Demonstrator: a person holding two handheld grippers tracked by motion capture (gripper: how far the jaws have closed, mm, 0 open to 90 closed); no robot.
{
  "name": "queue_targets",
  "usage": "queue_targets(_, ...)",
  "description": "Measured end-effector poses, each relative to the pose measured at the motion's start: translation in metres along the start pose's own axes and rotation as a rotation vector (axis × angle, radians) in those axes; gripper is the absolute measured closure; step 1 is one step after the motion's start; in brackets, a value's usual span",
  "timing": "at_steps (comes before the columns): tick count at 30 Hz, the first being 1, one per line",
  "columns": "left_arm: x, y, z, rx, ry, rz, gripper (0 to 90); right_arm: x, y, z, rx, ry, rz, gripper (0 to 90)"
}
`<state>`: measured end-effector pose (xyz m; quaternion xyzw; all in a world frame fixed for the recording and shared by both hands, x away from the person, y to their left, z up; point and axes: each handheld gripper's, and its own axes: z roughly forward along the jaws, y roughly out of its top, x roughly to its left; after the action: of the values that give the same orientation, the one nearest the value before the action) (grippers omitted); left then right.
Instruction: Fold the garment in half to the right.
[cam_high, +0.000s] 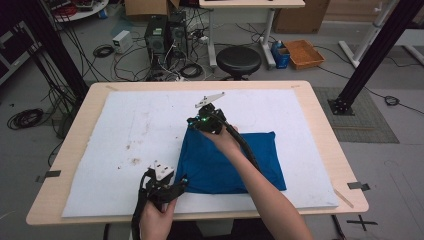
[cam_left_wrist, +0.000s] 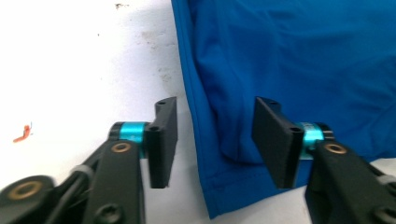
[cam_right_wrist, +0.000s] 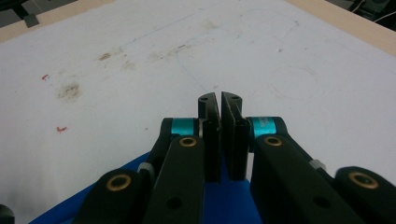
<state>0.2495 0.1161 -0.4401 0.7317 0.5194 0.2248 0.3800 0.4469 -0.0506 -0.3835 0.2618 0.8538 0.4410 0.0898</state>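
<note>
A folded blue cloth lies on the white mat, right of the middle. My right gripper is at the cloth's far left corner. In the right gripper view its jaws are pressed together with blue cloth showing between them lower down. My left gripper sits at the cloth's near left corner. In the left gripper view it stands open, one jaw over the mat and the other over the cloth, straddling the hemmed edge.
The mat covers most of a wooden table and has brown stains at its left. Beyond the table stand a black stool, computer towers, floor cables and an orange box.
</note>
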Motion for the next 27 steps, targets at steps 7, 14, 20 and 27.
queue_targets(7,-0.003,0.002,-0.001,-0.007,-0.029,0.009,85.6,-0.002,-0.001,-0.003,-0.003,-0.004,0.001,87.4)
queue_targets(14,-0.012,0.01,-0.006,-0.03,-0.087,0.013,87.2,-0.007,0.001,-0.019,-0.02,-0.001,-0.013,87.2)
queue_targets(20,-0.035,0.026,-0.006,-0.052,-0.17,0.02,87.3,-0.021,-0.003,-0.047,-0.016,-0.006,-0.024,87.2)
queue_targets(27,-0.081,0.049,0.014,-0.061,-0.316,0.015,87.3,-0.053,-0.017,-0.091,-0.002,-0.017,-0.014,87.2)
